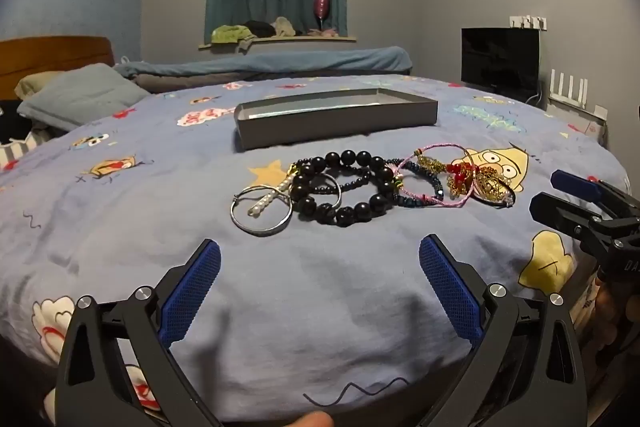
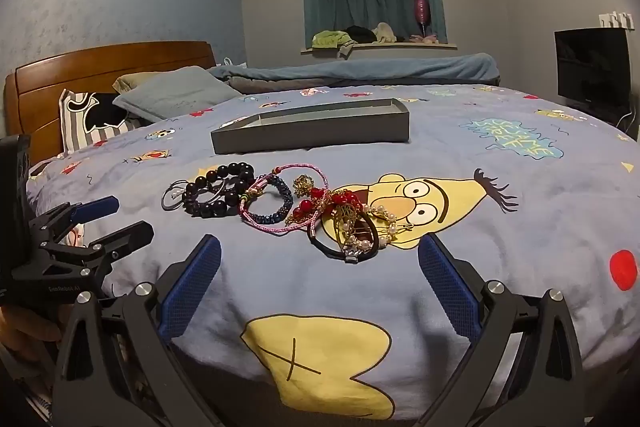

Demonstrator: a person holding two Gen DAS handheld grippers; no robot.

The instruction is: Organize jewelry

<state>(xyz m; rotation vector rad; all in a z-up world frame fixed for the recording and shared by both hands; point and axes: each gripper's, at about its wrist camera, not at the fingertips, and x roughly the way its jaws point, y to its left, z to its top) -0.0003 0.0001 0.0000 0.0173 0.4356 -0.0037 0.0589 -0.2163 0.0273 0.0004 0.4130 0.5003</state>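
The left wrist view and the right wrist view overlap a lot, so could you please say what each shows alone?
Only the left wrist view shows the white router beside the TV. Only the right wrist view shows the striped pillow and the black hair tie. Both show the grey tray, black bead bracelet, and both grippers open and empty.

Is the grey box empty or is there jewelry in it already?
Looks empty: the grey box shows only bare floor; the jewelry lies on the bedspread.

Right gripper [image 1: 568, 195] is cut off by frame edge.
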